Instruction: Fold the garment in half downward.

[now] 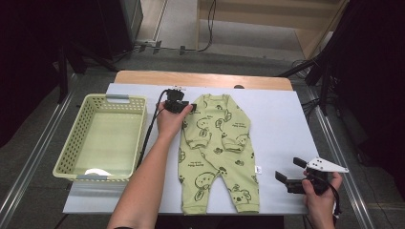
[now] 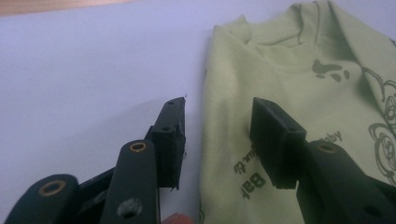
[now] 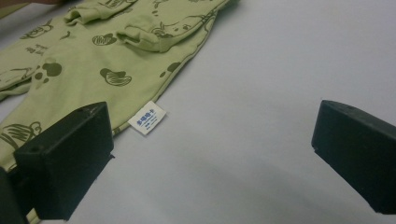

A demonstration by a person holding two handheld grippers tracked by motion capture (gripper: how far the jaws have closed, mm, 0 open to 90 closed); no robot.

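The left gripper [image 2: 217, 140] is held at the shoulder edge of one green romper [image 1: 217, 150], which is laid flat in the middle of the white surface [image 1: 282, 124]. Its jaws are partly apart, straddling the cloth edge, and no pinch is made. The right gripper [image 1: 292, 171] is held above the bare surface near the romper's right leg, its jaws set wide apart with nothing between them. One white label [image 3: 147, 117] is seen at the hem. One green basket [image 1: 102, 138] is stood at the left.
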